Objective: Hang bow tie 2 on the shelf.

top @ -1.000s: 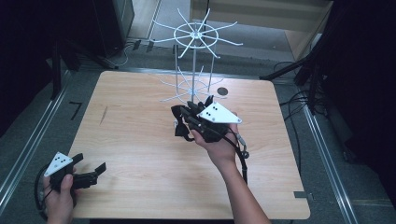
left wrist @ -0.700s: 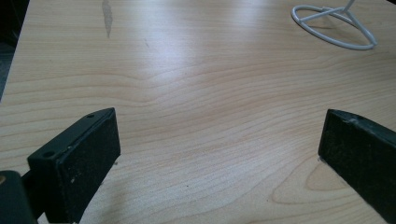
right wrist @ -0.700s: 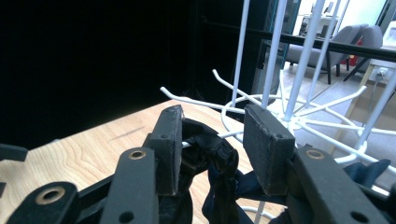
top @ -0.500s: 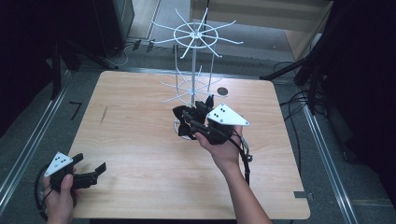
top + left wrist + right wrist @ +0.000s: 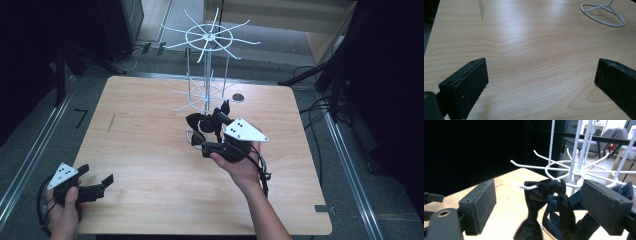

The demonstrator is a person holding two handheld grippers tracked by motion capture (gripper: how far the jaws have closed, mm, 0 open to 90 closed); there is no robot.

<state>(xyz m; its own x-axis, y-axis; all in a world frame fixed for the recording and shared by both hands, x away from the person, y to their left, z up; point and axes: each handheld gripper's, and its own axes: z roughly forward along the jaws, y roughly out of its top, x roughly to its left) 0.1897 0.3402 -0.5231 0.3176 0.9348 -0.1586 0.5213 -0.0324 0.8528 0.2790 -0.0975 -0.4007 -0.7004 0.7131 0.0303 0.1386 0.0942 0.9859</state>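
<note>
Right gripper (image 5: 202, 131) at the white wire rack (image 5: 207, 75), its jaws parted around a black bow tie (image 5: 549, 192) hooked on a lower arm.

In the right gripper view the bow tie hangs from the tip of one lower rack arm, between the two black pads but touching neither; the jaws have just been opening. A second dark piece, perhaps navy cloth (image 5: 554, 215), hangs just behind it, though the blur makes it hard to tell what it is. The rack stands at the far middle of the wooden table (image 5: 140, 150), with the right hand (image 5: 240, 167) just near of its base. The left gripper (image 5: 95, 184) rests at the near left corner, well apart from the rack, jaws wide over bare wood.
</note>
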